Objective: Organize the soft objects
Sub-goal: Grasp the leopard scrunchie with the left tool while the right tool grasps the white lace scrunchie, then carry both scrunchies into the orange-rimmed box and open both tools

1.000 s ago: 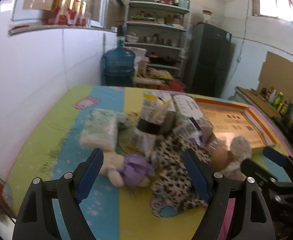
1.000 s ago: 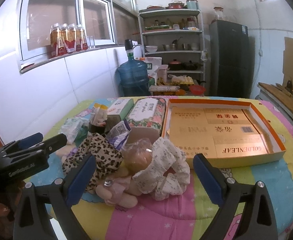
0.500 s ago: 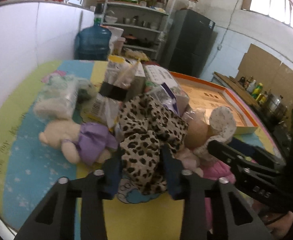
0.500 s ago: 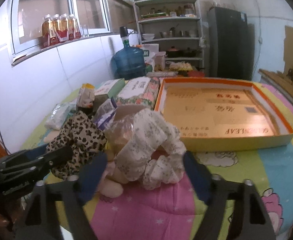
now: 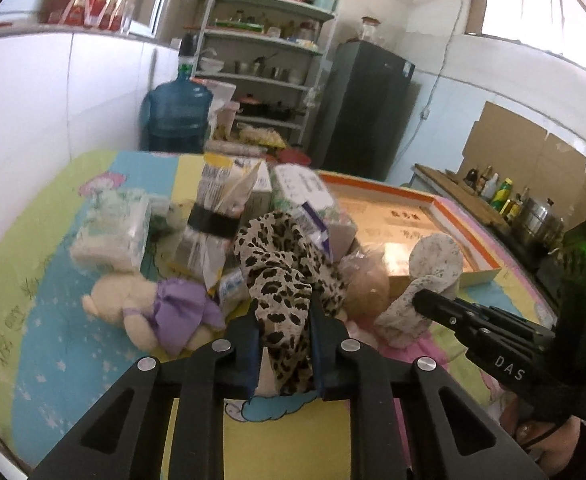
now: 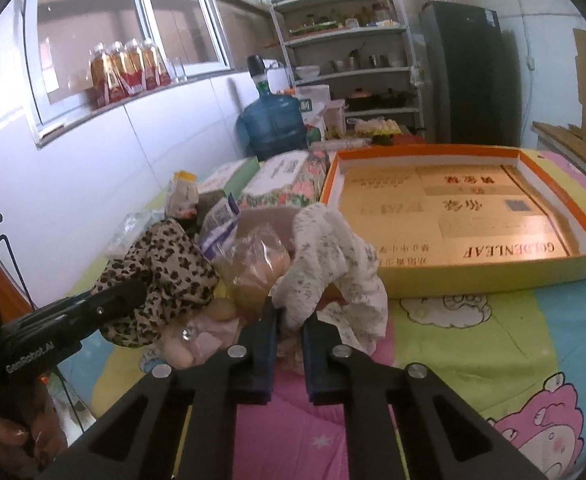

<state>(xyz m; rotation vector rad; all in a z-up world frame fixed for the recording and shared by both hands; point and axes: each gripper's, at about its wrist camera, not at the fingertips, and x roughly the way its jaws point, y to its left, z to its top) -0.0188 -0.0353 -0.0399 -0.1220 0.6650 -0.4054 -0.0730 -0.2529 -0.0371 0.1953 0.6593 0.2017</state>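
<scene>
My left gripper (image 5: 285, 320) is shut on a leopard-print scrunchie (image 5: 281, 272), lifted a little off the pile; it also shows in the right wrist view (image 6: 161, 264). My right gripper (image 6: 291, 320) is shut on a white speckled scrunchie (image 6: 333, 256), also seen in the left wrist view (image 5: 425, 284). A cream plush toy in a purple dress (image 5: 153, 312) lies left of the pile. A bagged bun (image 6: 259, 268) sits between the two scrunchies. A pink soft item (image 6: 197, 336) lies under them.
A shallow orange-rimmed box (image 6: 573, 216) lies on the colourful cloth at the right. Tissue packs (image 5: 113, 232), snack bags (image 5: 217, 216) and cartons (image 6: 285, 178) crowd the pile's far side. A blue water jug (image 6: 273, 124), shelves and a fridge stand behind.
Both grippers moved in from open and closed: the left on the leopard scrunchie, the right on the white scrunchie. Both scrunchies have been pulled up from the pile.
</scene>
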